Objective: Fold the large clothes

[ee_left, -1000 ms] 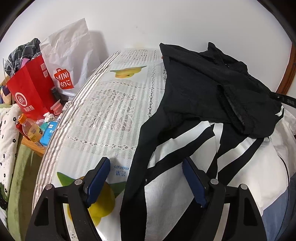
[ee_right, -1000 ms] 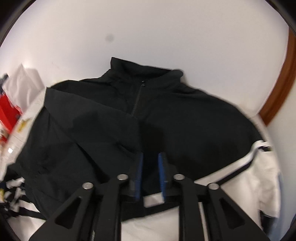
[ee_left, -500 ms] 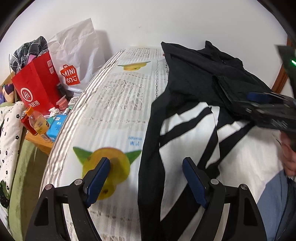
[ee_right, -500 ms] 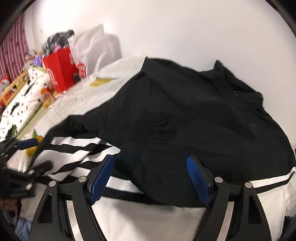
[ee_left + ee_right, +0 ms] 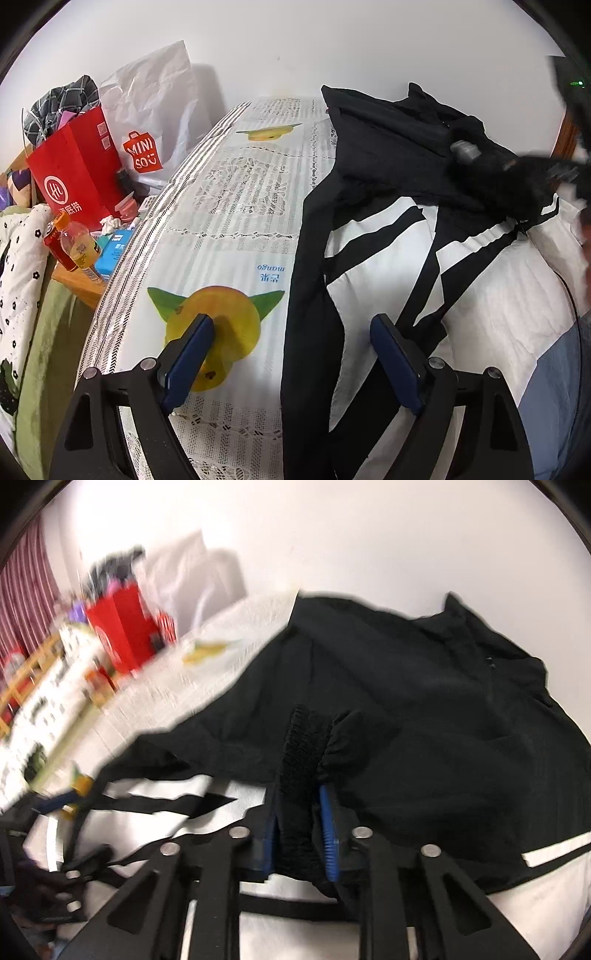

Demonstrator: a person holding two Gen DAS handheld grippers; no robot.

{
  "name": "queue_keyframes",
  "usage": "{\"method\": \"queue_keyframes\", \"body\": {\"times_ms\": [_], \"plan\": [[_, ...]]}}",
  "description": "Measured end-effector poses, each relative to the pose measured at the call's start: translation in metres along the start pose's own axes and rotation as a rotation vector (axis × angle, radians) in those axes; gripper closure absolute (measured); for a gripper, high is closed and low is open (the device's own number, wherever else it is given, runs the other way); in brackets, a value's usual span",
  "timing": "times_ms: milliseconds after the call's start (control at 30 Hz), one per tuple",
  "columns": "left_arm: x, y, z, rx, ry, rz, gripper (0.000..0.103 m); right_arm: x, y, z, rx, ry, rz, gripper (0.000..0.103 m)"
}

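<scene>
bed (image 5: 240, 206) by a white wall, black-and-white jacket (image 5: 424, 709) spread for folding.
right gripper (image 5: 301, 834) has just clamped its cuff (image 5: 301, 738) to fold it; left gripper (image 5: 291, 354) gapes empty.

The right gripper (image 5: 299, 827) has just closed its jaws on a bunched black elastic cuff (image 5: 301, 746) of the black-and-white jacket (image 5: 424, 716) spread across the bed (image 5: 155, 709).

Both cameras sit just behind their tongs, tilted down across the bed (image 5: 229, 206) toward the white wall (image 5: 295, 44). The left one looks close over the bed's left half; the right one hovers close above the black-and-white jacket (image 5: 424, 716). Both take in the jacket, the red bag (image 5: 74, 173) and the wall.
</scene>
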State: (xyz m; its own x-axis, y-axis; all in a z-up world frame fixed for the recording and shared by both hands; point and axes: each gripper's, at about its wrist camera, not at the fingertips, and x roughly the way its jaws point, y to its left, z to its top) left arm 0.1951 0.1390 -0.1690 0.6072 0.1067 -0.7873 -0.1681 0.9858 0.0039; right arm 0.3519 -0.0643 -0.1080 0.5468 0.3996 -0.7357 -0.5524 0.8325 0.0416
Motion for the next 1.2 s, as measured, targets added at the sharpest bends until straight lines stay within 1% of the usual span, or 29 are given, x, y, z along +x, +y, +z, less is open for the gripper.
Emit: {"method": "queue_keyframes", "body": {"times_ms": [33,67,100,167,233,267,300,400,433,500,533,567,633,700,733,767,867,933,1033,1067,1133,1200], "plan": [[0.000,0.000,0.000,0.000,0.001,0.002,0.016,-0.011,-0.009,0.001,0.023,-0.028,0.002,0.093],[0.000,0.001,0.000,0.000,0.001,0.003,0.016,-0.026,-0.021,0.002,0.047,-0.059,-0.002,0.095],[0.000,0.001,0.000,0.000,0.001,0.003,0.016,-0.044,-0.038,0.001,0.079,-0.099,-0.024,0.095],[0.000,0.001,0.000,0.000,0.001,0.005,0.015,-0.068,-0.067,-0.001,0.136,-0.141,-0.066,0.096],[0.000,0.001,0.000,-0.001,0.002,0.008,0.014,-0.091,-0.106,-0.007,0.207,-0.170,-0.126,0.096],[0.000,0.002,0.000,-0.001,0.002,0.008,0.014,-0.098,-0.118,-0.010,0.230,-0.174,-0.159,0.098],[0.000,0.001,0.000,0.000,0.002,0.010,0.014,-0.108,-0.139,-0.016,0.267,-0.174,-0.215,0.099],[0.001,0.001,0.000,-0.001,0.003,0.015,0.013,-0.126,-0.187,-0.032,0.350,-0.172,-0.298,0.099],[0.001,0.001,0.000,-0.002,0.003,0.018,0.012,-0.131,-0.204,-0.040,0.379,-0.165,-0.342,0.099],[0.001,0.001,0.000,-0.002,0.004,0.022,0.012,-0.138,-0.225,-0.051,0.403,-0.148,-0.428,0.099],[0.001,0.000,0.001,-0.002,0.004,0.023,0.011,-0.141,-0.234,-0.058,0.428,-0.141,-0.455,0.096],[0.002,0.001,0.001,-0.004,0.005,0.024,0.011,-0.145,-0.241,-0.066,0.454,-0.132,-0.448,0.094],[0.002,0.001,0.000,-0.007,0.005,0.025,0.010,-0.145,-0.244,-0.071,0.472,-0.119,-0.386,0.094],[0.002,0.000,0.000,-0.007,0.006,0.027,0.010,-0.134,-0.227,-0.071,0.431,-0.091,-0.332,0.079],[0.002,0.001,0.000,-0.007,0.006,0.027,0.010,-0.129,-0.217,-0.070,0.409,-0.087,-0.317,0.062],[0.002,0.001,0.000,-0.007,0.006,0.028,0.010,-0.123,-0.203,-0.069,0.373,-0.088,-0.294,0.051],[0.002,0.001,0.001,-0.008,0.006,0.026,0.010,-0.101,-0.154,-0.060,0.271,-0.067,-0.224,0.050],[0.002,0.001,0.000,-0.007,0.005,0.027,0.010,-0.088,-0.124,-0.055,0.222,-0.055,-0.153,0.050],[0.002,0.001,0.001,-0.007,0.006,0.026,0.010,-0.071,-0.089,-0.044,0.188,-0.038,-0.060,0.050],[0.002,0.001,0.001,-0.007,0.006,0.027,0.010,-0.067,-0.081,-0.042,0.181,-0.029,-0.043,0.050],[0.002,0.001,0.000,-0.009,0.006,0.025,0.010,-0.053,-0.072,-0.037,0.176,-0.009,-0.042,0.050],[0.002,0.001,0.000,-0.010,0.006,0.024,0.010,-0.034,-0.071,-0.033,0.175,0.027,-0.088,0.050]]}}
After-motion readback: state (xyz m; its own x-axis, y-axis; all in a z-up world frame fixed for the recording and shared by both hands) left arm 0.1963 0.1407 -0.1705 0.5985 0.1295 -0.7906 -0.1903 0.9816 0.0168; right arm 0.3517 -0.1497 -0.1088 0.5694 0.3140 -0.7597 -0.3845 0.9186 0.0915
